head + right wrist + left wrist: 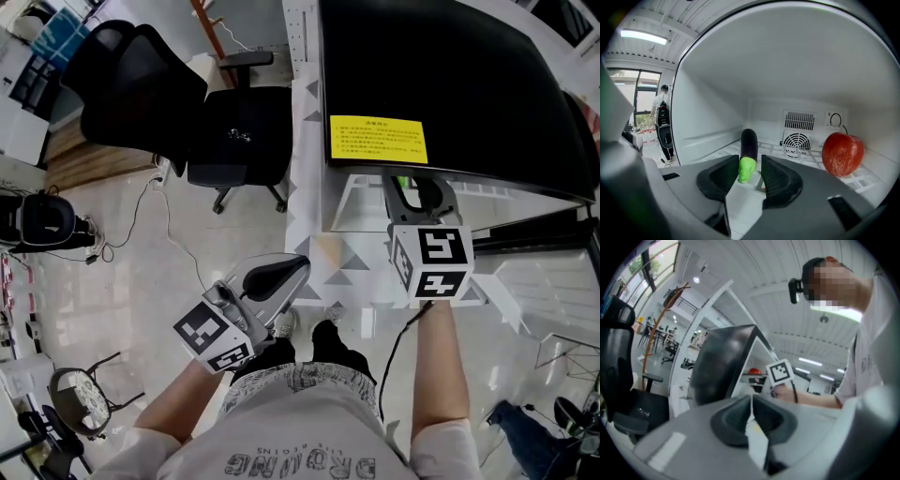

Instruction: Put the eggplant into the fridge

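The left hand-held gripper [751, 401] is held low by the person's waist, its jaws pressed together with nothing between them. It points up past the black chair [187, 112] on the floor to the left.

The right hand-held gripper [750, 163] reaches into the open fridge [708, 117]. Its jaws stand a narrow way apart. The green stem end of the eggplant [749, 145] sits between their tips. A slim gap shows on the right side. Whether the left pad touches the stem cannot be told.

The eggplant lies on the white wire shelf [787, 152], its dark body pointing away toward the back wall. Well apart from it, on the right of the same shelf, stands a red apple [842, 153]. Between the two, on the back wall, are a round fan grille [797, 140] and a slotted vent above it.

From the head view, the fridge is black on top and carries a yellow label [378, 139] near its front edge.
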The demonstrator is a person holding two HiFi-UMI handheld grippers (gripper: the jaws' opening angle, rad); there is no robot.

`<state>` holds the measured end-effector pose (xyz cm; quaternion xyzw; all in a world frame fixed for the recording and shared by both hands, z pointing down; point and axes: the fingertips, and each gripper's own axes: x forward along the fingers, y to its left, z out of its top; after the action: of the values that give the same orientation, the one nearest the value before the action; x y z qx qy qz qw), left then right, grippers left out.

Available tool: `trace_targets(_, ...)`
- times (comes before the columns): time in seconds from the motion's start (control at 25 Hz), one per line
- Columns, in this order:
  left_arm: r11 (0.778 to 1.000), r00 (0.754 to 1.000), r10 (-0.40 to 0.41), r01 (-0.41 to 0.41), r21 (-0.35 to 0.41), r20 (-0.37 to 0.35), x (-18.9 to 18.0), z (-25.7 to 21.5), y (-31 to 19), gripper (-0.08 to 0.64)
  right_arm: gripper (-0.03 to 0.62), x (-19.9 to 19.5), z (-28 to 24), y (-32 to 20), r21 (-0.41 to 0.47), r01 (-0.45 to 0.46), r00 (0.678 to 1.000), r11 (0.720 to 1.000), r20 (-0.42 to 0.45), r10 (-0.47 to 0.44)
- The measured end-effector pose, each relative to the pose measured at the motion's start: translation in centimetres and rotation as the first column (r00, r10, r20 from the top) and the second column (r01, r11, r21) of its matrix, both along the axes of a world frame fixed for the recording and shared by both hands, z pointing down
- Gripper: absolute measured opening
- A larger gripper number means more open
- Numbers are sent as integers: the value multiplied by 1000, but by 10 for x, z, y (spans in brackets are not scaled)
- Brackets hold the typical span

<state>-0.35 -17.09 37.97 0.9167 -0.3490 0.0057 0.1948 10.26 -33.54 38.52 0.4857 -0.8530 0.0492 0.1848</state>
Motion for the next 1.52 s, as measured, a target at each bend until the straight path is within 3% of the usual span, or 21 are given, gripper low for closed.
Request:
trace_targets(0.68,999,999,40,-40,19,9,2,-7,9,15,141,8,-19,32,52,-2,999,999,50,0)
trace_targets(1.52,991,995,101,-102,92,8,0,-34,30,15,34,28,-45,112,107,-66,994,992,91,56)
